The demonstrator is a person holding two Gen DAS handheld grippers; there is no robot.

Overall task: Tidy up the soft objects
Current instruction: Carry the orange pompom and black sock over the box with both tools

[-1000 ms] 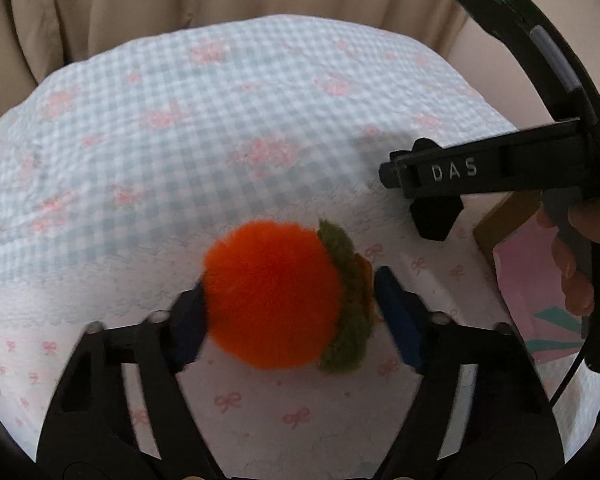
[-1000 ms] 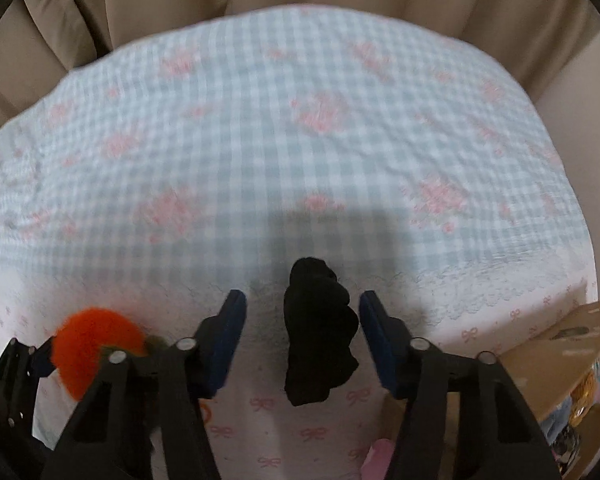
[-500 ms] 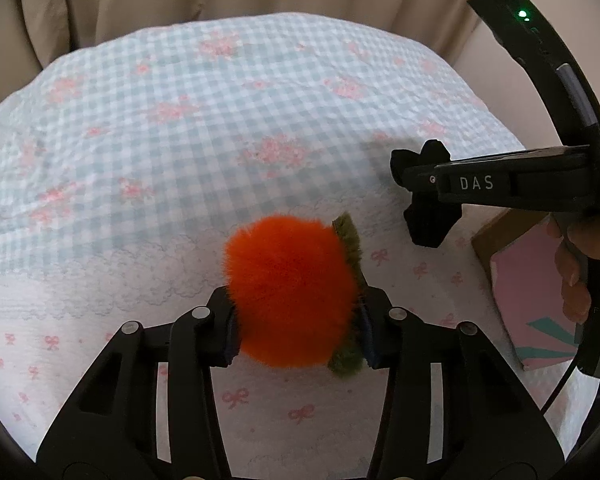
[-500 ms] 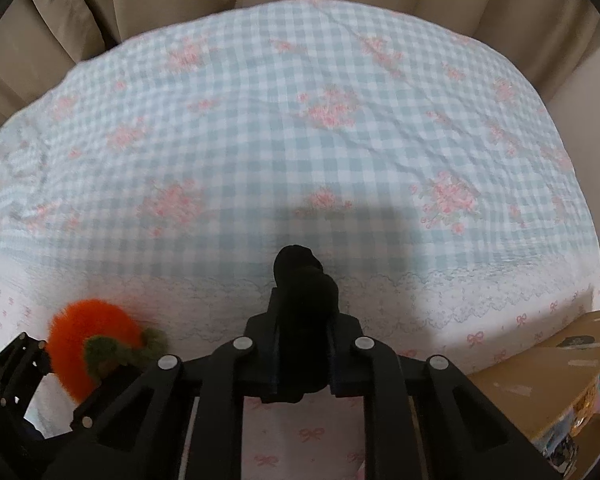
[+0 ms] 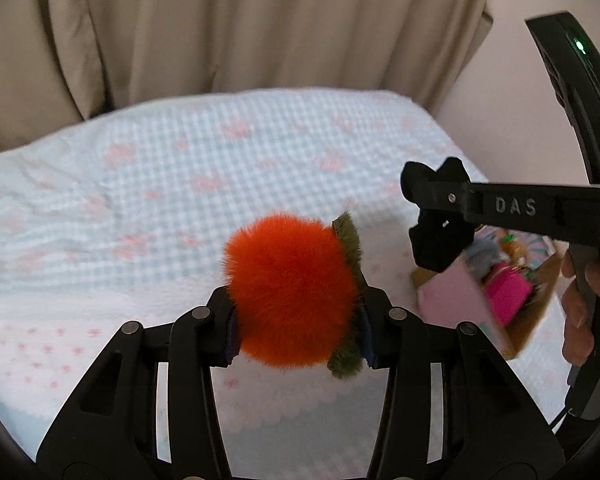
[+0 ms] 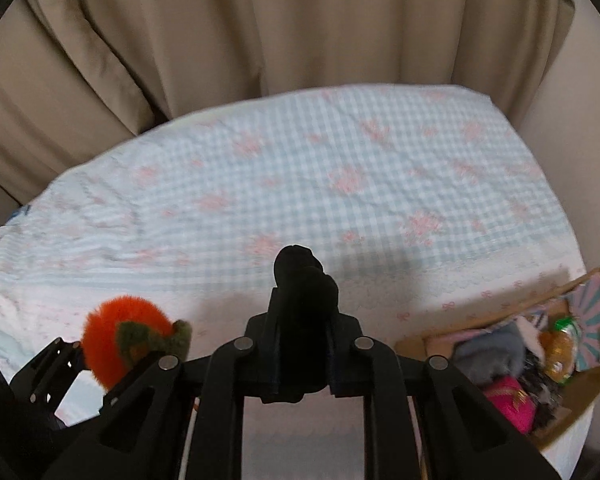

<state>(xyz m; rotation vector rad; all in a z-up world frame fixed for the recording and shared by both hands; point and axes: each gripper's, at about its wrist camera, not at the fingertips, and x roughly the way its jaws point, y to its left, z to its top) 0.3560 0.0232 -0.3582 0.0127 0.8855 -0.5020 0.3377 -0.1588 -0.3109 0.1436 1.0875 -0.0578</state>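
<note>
Both claws are loaded and up off the bed (image 6: 340,168). The left gripper (image 5: 296,330) is clamped on the fluffy orange pom-pom (image 5: 288,292), its jaws biting into the fur just behind the green leafy collar at about 3 o'clock on the ball. The right gripper (image 6: 302,360) has its jaws pressed nearly together on the black soft piece (image 6: 302,312), whose crumpled top pokes out at 12 o'clock.

The cardboard box (image 6: 598,378) with other soft things in it sits at 4 o'clock from the right gripper, on the bed's near edge.

The trouble I'd watch for is the orange ball. The pads seem to hold mostly fur (hard to say how much core they've caught), so a quick swing toward the box could let it squirt out and roll across the checked bedspread. The black piece is thin and floppy; its hanging tail could catch on the box's raised flap and drag it loose short of the pile. And the two grippers are close together, so heading for the box at once risks them knocking together.
</note>
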